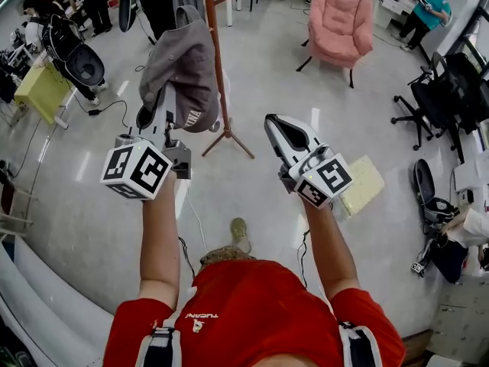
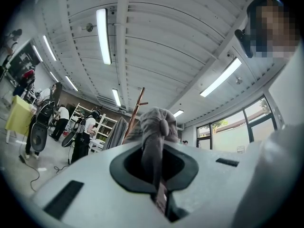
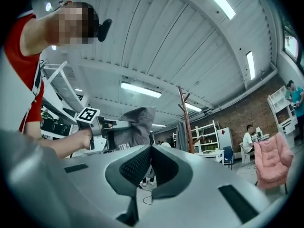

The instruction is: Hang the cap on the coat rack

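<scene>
Grey, soft, crumpled fabric: one cap (image 1: 183, 71), pinched by the left gripper (image 1: 157, 117). The right gripper (image 1: 281, 132) is closed and empty. One slim wooden coat rack (image 1: 216, 60) stands beyond.

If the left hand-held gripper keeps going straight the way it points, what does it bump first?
Most likely the coat rack: its wooden pole shows just behind the grey cap that the left hand-held gripper is shut on. Depth is unclear, so it might slip past.
</scene>
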`<state>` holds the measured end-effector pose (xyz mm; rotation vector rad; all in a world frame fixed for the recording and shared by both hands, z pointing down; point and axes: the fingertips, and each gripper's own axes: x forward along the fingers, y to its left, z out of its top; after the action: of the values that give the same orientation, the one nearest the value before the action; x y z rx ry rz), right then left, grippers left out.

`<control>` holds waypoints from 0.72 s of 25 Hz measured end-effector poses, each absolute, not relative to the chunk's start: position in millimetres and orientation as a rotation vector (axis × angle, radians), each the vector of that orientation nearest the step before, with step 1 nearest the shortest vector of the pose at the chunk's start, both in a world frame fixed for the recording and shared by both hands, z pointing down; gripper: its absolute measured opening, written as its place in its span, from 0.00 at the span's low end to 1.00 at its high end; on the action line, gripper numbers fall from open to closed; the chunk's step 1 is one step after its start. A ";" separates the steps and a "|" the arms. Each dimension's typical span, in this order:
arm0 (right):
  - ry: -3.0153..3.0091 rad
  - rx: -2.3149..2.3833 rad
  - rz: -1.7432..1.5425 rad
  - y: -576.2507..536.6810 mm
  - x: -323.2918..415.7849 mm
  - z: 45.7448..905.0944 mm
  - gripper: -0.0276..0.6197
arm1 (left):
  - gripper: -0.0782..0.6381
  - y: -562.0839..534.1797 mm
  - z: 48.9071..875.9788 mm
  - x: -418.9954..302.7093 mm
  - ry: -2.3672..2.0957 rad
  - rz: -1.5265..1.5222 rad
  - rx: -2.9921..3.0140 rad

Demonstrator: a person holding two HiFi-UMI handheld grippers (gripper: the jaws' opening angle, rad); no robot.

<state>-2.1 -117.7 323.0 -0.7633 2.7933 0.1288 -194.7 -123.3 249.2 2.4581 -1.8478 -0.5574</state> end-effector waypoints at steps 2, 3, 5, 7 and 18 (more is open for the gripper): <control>2.803 -0.762 0.138 -145.0 -9.6 317.9 0.08 | 0.13 -151.2 236.8 -201.5 -1.853 -0.575 2.465; 2.807 -0.760 0.142 -158.2 -14.9 315.2 0.08 | 0.13 -164.6 230.0 -205.9 -1.855 -0.583 2.471; 2.815 -0.751 0.147 -183.5 -26.1 311.8 0.08 | 0.13 -190.6 216.2 -214.5 -1.867 -0.592 2.487; 2.823 -0.737 0.150 -206.5 -34.0 311.3 0.08 | 0.13 -214.9 203.5 -219.8 -1.889 -0.599 2.502; 2.841 -0.697 0.108 -292.1 -57.8 314.2 0.08 | 0.13 -322.1 132.8 -253.5 -2.055 -0.588 2.529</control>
<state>-57.8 -292.1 314.2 -0.6973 2.8412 0.1078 -253.5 -322.1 132.8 2.5286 -2.0554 -0.5875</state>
